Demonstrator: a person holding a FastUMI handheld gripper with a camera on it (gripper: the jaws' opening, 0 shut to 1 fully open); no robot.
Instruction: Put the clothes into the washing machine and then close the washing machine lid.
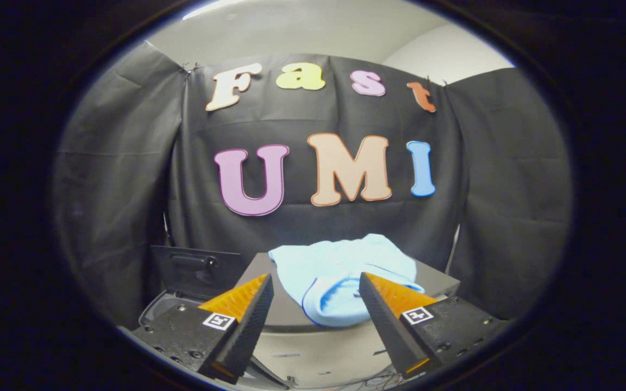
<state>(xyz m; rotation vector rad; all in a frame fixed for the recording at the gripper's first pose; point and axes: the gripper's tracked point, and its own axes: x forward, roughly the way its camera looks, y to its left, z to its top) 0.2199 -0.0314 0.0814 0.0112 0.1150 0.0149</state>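
Observation:
A light blue garment [340, 274] lies crumpled on a grey raised platform [438, 282], its front fold hanging slightly over the platform's near edge. My gripper [315, 282] is open, its two fingers spread wide with the garment's front fold just ahead of and between the tips, nothing touching. Left of the platform stands a dark upright lid [193, 269] with a handle, above a grey rim [152, 309] that looks like the washing machine's opening, mostly hidden behind my left finger [248, 309].
Black cloth walls close the booth behind and on both sides. A pale surface [318, 353] with a few thin cables lies below the platform, between the fingers.

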